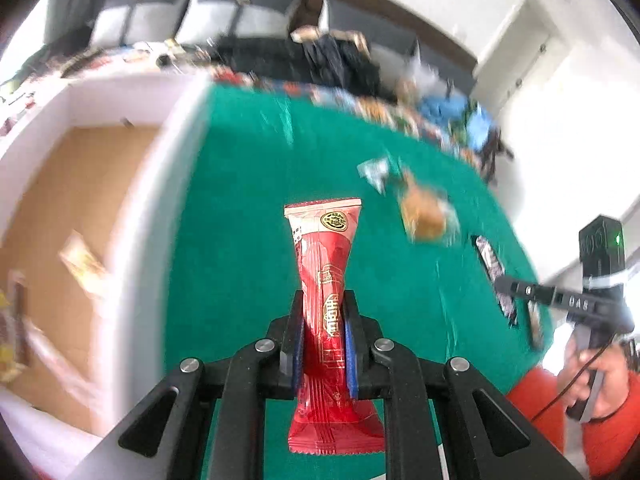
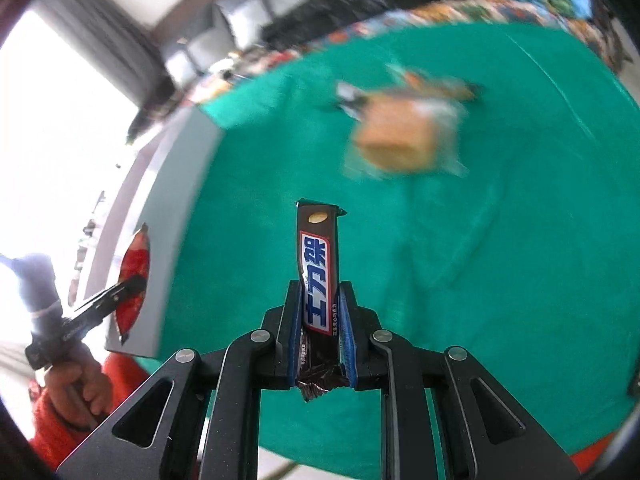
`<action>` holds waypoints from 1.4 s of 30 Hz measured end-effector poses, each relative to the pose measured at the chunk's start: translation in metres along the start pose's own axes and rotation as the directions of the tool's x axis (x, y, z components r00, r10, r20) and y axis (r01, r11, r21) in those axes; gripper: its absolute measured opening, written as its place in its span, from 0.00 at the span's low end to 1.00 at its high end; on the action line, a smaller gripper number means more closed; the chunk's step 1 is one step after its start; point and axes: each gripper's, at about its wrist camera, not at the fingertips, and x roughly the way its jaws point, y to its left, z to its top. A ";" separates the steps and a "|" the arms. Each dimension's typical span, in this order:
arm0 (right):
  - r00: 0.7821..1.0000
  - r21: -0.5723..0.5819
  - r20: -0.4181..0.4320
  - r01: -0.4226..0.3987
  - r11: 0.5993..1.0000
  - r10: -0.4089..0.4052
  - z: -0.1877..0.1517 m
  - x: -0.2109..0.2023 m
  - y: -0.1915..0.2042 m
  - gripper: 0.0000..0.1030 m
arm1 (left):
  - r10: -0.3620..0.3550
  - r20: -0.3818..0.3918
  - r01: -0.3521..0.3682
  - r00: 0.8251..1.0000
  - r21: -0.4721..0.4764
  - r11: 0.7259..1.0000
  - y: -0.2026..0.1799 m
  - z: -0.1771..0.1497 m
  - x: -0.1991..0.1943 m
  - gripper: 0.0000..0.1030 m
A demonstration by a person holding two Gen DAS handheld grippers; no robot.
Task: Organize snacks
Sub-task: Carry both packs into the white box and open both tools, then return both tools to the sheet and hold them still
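Red snack bar (image 1: 326, 280) clamped upright over green cloth; dark chocolate bar (image 2: 320, 276) likewise.

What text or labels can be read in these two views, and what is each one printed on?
"士力架": on the dark chocolate bar held in the right gripper.
Gold seal and characters on the red snack packet in the left gripper: too small to read.
Marking on the right gripper's finger, left wrist view: too blurred.
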 end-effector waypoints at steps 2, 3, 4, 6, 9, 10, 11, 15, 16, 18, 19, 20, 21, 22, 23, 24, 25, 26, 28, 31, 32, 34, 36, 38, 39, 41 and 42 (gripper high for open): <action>0.998 -0.031 0.017 -0.058 0.998 0.058 0.008 -0.001 0.033 0.18 | 0.033 0.038 -0.032 0.999 -0.027 0.999 0.027 0.017 -0.025 0.15; 0.994 -0.052 0.023 -0.101 0.994 0.103 0.015 0.001 0.059 0.18 | 0.067 0.056 -0.065 0.996 -0.039 0.997 0.042 0.023 -0.038 0.15; 0.989 -0.074 0.023 -0.142 0.987 0.144 0.021 0.005 0.083 0.18 | 0.104 0.065 -0.101 0.992 -0.047 0.994 0.055 0.028 -0.046 0.15; 0.977 -0.118 0.010 -0.208 0.971 0.211 0.030 0.015 0.129 0.18 | 0.188 0.071 -0.182 0.980 -0.085 0.980 0.090 0.033 -0.062 0.15; 0.955 -0.187 -0.027 -0.296 0.937 0.296 0.042 0.037 0.204 0.18 | 0.307 0.059 -0.296 0.950 -0.144 0.944 0.136 0.032 -0.077 0.15; 0.949 -0.212 -0.040 -0.314 0.925 0.313 0.043 0.044 0.225 0.18 | 0.346 0.053 -0.335 0.937 -0.157 0.929 0.147 0.029 -0.078 0.16; 0.945 -0.240 -0.050 -0.326 0.914 0.324 0.043 0.052 0.246 0.18 | 0.395 0.044 -0.383 0.917 -0.172 0.908 0.160 0.024 -0.081 0.20; 0.950 -0.336 -0.060 -0.309 0.890 0.307 0.036 0.088 0.311 0.52 | 0.523 0.014 -0.504 0.852 -0.241 0.829 0.194 0.001 -0.085 0.92; 0.953 -0.340 -0.053 -0.297 0.892 0.298 0.033 0.092 0.315 0.67 | 0.539 0.040 -0.512 0.841 -0.263 0.818 0.199 -0.007 -0.093 0.92; 0.956 -0.351 -0.020 -0.282 0.893 0.294 0.026 0.095 0.309 0.67 | 0.535 0.056 -0.498 0.843 -0.293 0.816 0.203 -0.023 -0.103 0.92; 0.960 -0.368 -0.008 -0.263 0.892 0.279 0.022 0.096 0.302 0.67 | 0.518 0.056 -0.479 0.853 -0.308 0.822 0.203 -0.028 -0.106 0.92; 0.972 -0.400 0.010 -0.211 0.892 0.235 0.015 0.099 0.290 0.67 | 0.510 0.060 -0.468 0.858 -0.314 0.826 0.201 -0.030 -0.107 0.92; 0.980 -0.422 0.024 -0.169 0.891 0.197 0.011 0.098 0.274 0.67 | 0.501 0.075 -0.455 0.862 -0.318 0.832 0.195 -0.032 -0.108 0.92; 0.990 -0.454 0.046 -0.100 0.886 0.136 0.003 0.102 0.257 0.67 | 0.491 0.090 -0.443 0.867 -0.315 0.839 0.188 -0.032 -0.109 0.92; 0.994 -0.477 0.068 -0.038 0.878 0.080 -0.005 0.106 0.239 0.67 | 0.475 0.106 -0.426 0.874 -0.304 0.852 0.180 -0.029 -0.107 0.92; 0.996 -0.498 0.094 0.039 0.866 0.009 -0.014 0.111 0.215 0.67 | 0.454 0.121 -0.406 0.883 -0.287 0.868 0.166 -0.027 -0.105 0.92; 0.991 -0.514 0.119 0.112 0.850 -0.059 -0.021 0.118 0.188 0.67 | 0.434 0.133 -0.389 0.891 -0.270 0.881 0.155 -0.026 -0.105 0.92; 0.983 -0.525 0.138 0.177 0.833 -0.122 -0.029 0.122 0.159 0.67 | 0.407 0.148 -0.366 0.901 -0.246 0.898 0.138 -0.024 -0.102 0.92; 0.953 -0.518 0.154 0.303 0.800 -0.261 -0.045 0.127 0.097 0.67 | 0.346 0.170 -0.314 0.923 -0.189 0.930 0.102 -0.016 -0.092 0.93; 0.921 -0.420 0.141 0.387 0.821 -0.362 -0.057 0.112 0.011 0.67 | 0.247 0.177 -0.236 0.953 -0.082 0.968 0.044 -0.008 -0.069 0.97; 0.911 -0.381 0.150 0.411 0.828 -0.384 -0.058 0.104 -0.013 0.67 | 0.208 0.166 -0.205 0.964 -0.039 0.978 0.023 -0.006 -0.055 1.00; 0.887 -0.311 0.173 0.461 0.831 -0.428 -0.060 0.087 -0.052 0.67 | 0.148 0.111 -0.153 0.983 0.043 0.987 -0.012 -0.006 -0.019 1.00; 0.868 -0.251 0.198 0.494 0.832 -0.456 -0.060 0.072 -0.081 0.67 | 0.131 0.046 -0.135 0.990 0.099 0.986 -0.039 -0.009 0.023 1.00; 0.839 -0.191 0.230 0.536 0.822 -0.493 -0.060 0.062 -0.106 0.67 | 0.138 -0.016 -0.135 0.990 0.129 0.982 -0.055 -0.015 0.065 1.00; 0.837 -0.170 0.241 0.535 0.827 -0.492 -0.062 0.056 -0.112 0.67 | 0.146 -0.047 -0.139 0.988 0.135 0.981 -0.060 -0.017 0.084 1.00; 0.844 -0.108 0.241 0.513 0.851 -0.479 -0.060 0.047 -0.119 0.67 | 0.177 -0.110 -0.160 0.978 0.148 0.976 -0.065 -0.022 0.126 0.99; 0.846 -0.078 0.245 0.504 0.860 -0.473 -0.060 0.044 -0.124 0.67 | 0.195 -0.125 -0.175 0.973 0.157 0.972 -0.068 -0.023 0.142 0.99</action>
